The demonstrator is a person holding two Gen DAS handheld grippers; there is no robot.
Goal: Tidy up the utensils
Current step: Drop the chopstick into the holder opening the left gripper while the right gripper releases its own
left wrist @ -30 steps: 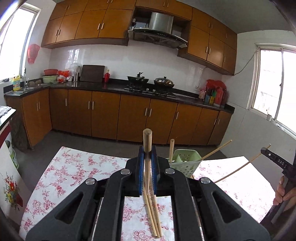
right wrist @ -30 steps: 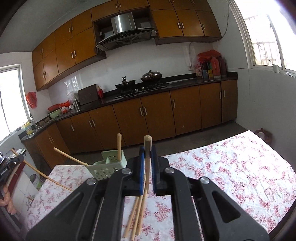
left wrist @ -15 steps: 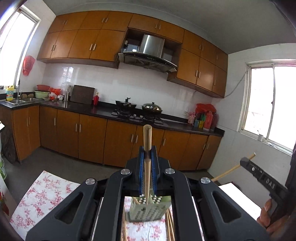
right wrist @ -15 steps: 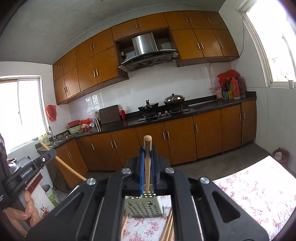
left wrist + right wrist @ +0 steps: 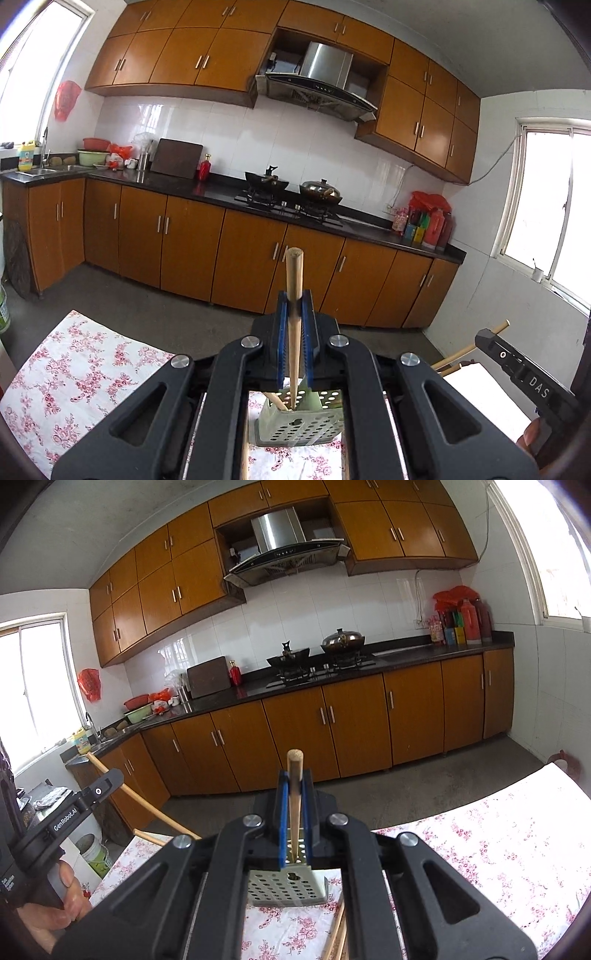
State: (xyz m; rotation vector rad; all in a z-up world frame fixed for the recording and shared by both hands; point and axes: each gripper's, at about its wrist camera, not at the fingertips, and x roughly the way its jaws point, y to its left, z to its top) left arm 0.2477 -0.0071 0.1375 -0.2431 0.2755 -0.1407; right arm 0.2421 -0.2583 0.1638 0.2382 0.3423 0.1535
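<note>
My left gripper [image 5: 294, 306] is shut on a wooden chopstick [image 5: 294, 295], held upright with its lower tip inside the pale green perforated utensil basket [image 5: 303, 424], which holds another chopstick. My right gripper [image 5: 294, 786] is shut on a second chopstick [image 5: 294, 801], also upright, its lower tip at the basket's [image 5: 286, 890] top edge. Each gripper shows in the other's view, at the right [image 5: 517, 373] and at the left [image 5: 74, 808], with its chopstick sticking out. Loose chopsticks [image 5: 338, 934] lie on the table by the basket.
The table has a floral cloth [image 5: 74, 376], also seen in the right wrist view [image 5: 498, 849]. Beyond its far edge is bare floor, then brown kitchen cabinets and a counter with a stove [image 5: 288, 206]. A bucket [image 5: 94, 853] stands on the floor at the left.
Both grippers have come over the basket and tipped their chopsticks upright. The chopstick tips have gone down to the basket, which now sits right under the fingers in both views.
</note>
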